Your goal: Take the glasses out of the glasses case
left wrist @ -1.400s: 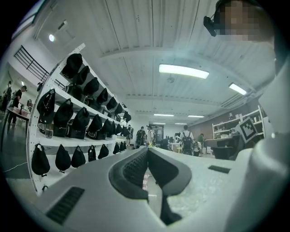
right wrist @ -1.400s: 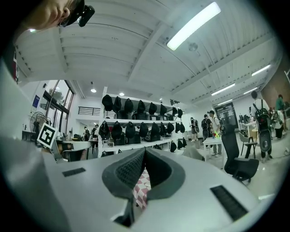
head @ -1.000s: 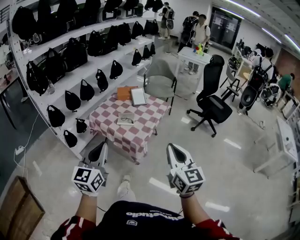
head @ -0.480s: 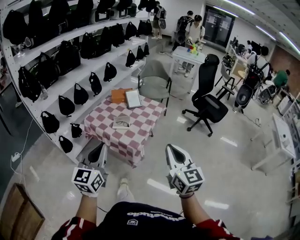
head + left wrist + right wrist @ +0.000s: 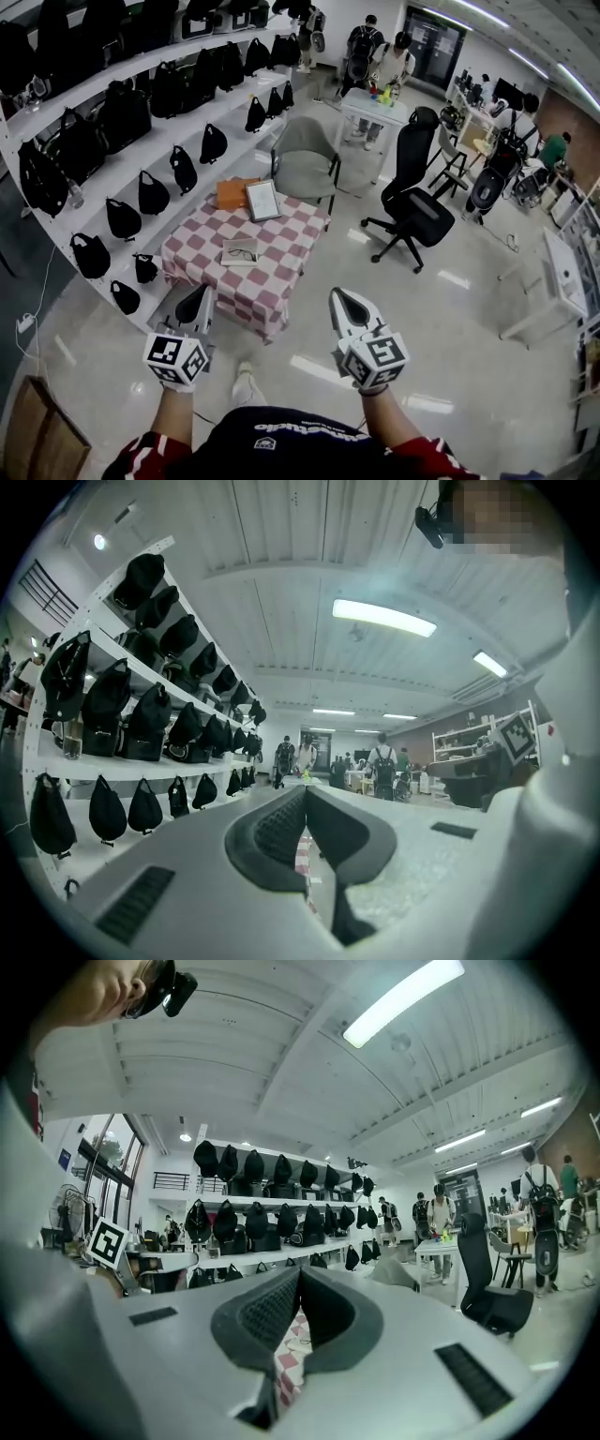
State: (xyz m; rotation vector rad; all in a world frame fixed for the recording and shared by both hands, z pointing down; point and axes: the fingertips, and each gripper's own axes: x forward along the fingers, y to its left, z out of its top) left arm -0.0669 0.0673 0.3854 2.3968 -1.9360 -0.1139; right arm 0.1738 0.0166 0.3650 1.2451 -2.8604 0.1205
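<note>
Approach stage: my left gripper (image 5: 201, 296) and right gripper (image 5: 343, 298) are empty, jaws pressed together, and the glasses case (image 5: 241, 250) lies on the table (image 5: 287, 255) well ahead of both jaw tips, so I should close in before parting them.

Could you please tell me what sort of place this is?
Probably an open-plan office or lab workspace: long white shelves lined with black bags, a black office chair, and a white desk with people beside it.
</note>
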